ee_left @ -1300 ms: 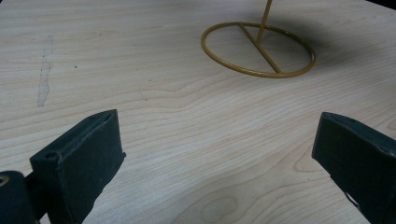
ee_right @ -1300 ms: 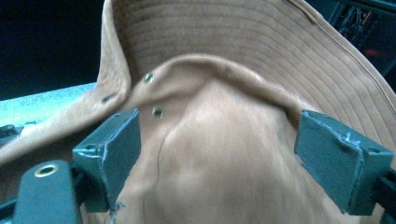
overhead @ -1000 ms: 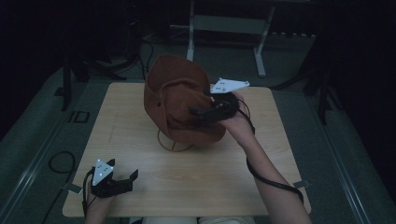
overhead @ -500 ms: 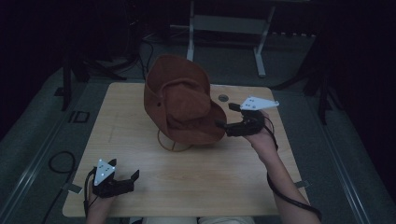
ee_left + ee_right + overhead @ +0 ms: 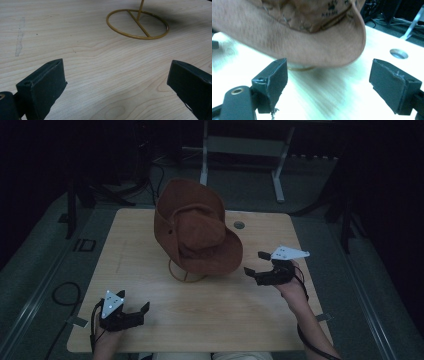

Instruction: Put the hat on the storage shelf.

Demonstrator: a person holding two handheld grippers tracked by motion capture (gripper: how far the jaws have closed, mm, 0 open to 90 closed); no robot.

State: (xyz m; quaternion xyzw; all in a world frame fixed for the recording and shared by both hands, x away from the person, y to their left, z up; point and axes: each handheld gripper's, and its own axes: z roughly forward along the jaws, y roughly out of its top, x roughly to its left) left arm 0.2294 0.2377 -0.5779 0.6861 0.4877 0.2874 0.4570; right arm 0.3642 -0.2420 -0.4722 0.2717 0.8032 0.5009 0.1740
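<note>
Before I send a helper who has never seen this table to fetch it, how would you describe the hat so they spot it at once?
On the pale wooden table, look just past its middle for a thin brass-coloured wire stand with a ring base. The brown suede wide-brimmed hat sits tilted on top of it. It is the table's one tall, soft thing; the black two-jaw right gripper beside it stands open.

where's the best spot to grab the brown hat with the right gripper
Probably the low brim edge of the brown hat facing the right gripper. It hangs tilted on the wire stand, so that thin rim juts out clear of the table; come in level from the right, jaws open.
</note>
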